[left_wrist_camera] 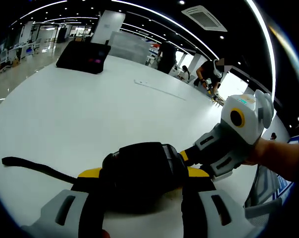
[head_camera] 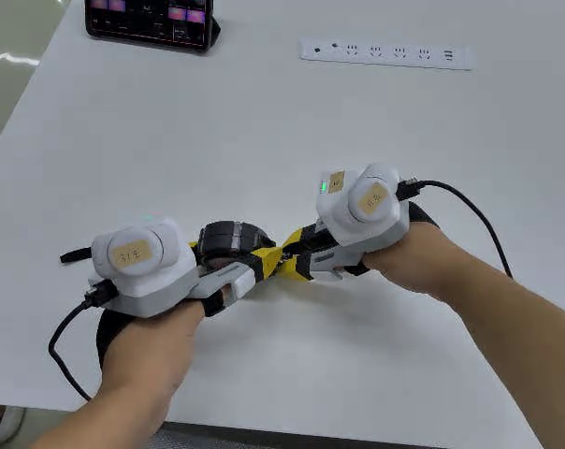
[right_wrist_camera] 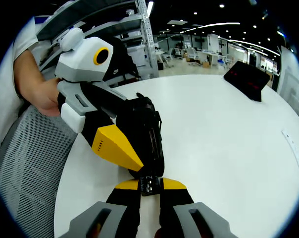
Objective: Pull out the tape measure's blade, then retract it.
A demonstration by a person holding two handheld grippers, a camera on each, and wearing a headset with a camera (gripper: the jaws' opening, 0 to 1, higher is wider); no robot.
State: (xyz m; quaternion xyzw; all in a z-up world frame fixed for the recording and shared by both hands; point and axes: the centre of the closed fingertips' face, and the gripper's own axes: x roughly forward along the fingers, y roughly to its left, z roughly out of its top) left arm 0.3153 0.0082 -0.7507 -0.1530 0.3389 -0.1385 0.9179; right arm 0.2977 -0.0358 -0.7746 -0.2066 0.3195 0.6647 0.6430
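Left tool (left_wrist_camera: pixel 144 174) and right tool (right_wrist_camera: pixel 150 185) both clamp one tape measure (head_camera: pixel 228 239).

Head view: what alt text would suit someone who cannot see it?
Two handheld grippers meet on a black tape measure on a white table: the left gripper clamps its case, the right gripper pinches its front end. A power strip lies farther back.

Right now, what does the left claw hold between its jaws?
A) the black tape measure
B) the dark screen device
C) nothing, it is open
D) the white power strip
A: in the left gripper view the left claw is closed on both sides of the black tape measure, and the right claw pinches the blade tip at its front.
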